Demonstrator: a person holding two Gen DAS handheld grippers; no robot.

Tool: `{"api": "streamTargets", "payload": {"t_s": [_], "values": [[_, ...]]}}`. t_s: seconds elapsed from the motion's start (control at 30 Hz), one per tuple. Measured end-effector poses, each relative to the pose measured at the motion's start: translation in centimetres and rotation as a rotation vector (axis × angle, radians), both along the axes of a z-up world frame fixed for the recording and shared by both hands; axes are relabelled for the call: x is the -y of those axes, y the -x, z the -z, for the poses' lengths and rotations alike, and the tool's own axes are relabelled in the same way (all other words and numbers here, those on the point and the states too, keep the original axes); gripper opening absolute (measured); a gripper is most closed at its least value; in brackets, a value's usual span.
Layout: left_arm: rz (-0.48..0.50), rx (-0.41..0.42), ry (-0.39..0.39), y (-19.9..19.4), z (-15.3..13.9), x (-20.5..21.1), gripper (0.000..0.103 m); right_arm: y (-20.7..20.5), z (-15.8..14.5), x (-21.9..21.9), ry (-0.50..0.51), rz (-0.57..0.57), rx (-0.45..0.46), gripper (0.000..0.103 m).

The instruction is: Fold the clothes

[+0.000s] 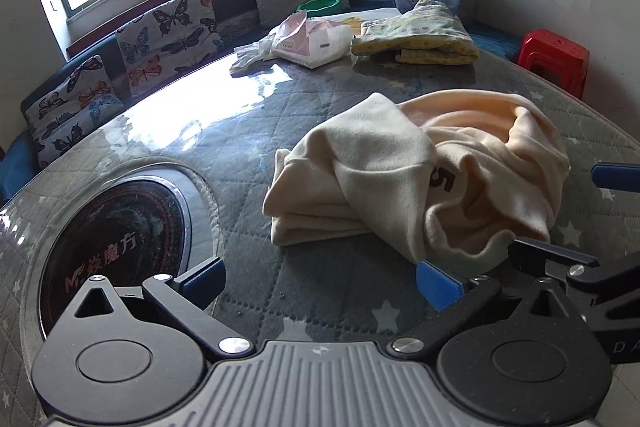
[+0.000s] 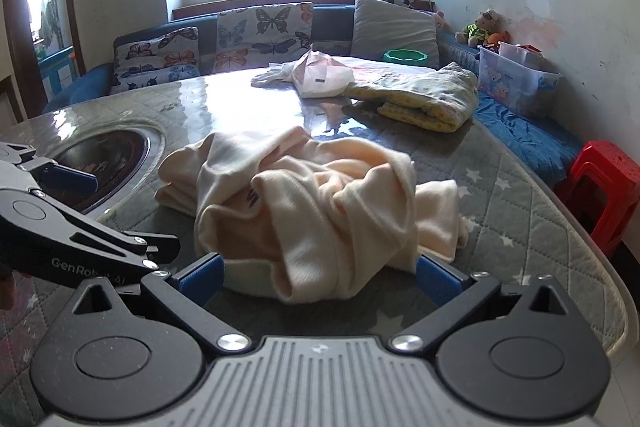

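Observation:
A cream garment lies crumpled on the grey quilted table, partly folded at its left side, with a dark numeral showing. My left gripper is open and empty, just short of the garment's near left edge. In the right wrist view the same garment lies right in front of my right gripper, which is open with the cloth's near edge between its blue fingertips. The left gripper's body shows at that view's left edge.
A round black cooktop is set into the table at the left. A folded yellow-green blanket and a plastic bag lie at the far side. A red stool stands at the right. A cushioned bench runs behind.

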State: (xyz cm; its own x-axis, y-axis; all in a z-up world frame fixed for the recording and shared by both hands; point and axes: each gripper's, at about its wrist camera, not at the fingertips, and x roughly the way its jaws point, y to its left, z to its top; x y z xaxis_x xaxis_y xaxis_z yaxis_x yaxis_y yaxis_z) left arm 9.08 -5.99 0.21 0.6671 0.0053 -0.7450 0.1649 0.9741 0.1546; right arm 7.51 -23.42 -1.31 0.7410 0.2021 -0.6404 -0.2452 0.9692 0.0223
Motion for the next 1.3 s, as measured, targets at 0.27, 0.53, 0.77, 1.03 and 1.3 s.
{"api": "streamTargets", "payload": {"t_s": [0.27,0.53,0.77,1.03,1.3], "values": [[0.009,-0.008,0.006,-1.7,-0.3,0.4,0.103,-1.8,-0.4,0.8,-0.004,0.012,0.003,0.103],[0.018,0.004,0.031,-3.2,-1.2,0.5,0.103,-3.2,-0.9,1.6,-0.009,0.03,0.021,0.099],[0.024,0.042,0.049,-5.3,-2.6,1.3,0.102,-4.8,-1.2,2.6,-0.021,0.042,0.017,0.089],[0.061,0.044,0.067,-8.3,-3.1,3.1,0.096,-7.2,-1.2,3.9,-0.06,0.057,0.001,0.065],[0.077,-0.022,0.03,-10.5,-0.7,4.0,0.072,-9.2,0.0,4.3,-0.066,0.039,-0.047,0.049]]}}
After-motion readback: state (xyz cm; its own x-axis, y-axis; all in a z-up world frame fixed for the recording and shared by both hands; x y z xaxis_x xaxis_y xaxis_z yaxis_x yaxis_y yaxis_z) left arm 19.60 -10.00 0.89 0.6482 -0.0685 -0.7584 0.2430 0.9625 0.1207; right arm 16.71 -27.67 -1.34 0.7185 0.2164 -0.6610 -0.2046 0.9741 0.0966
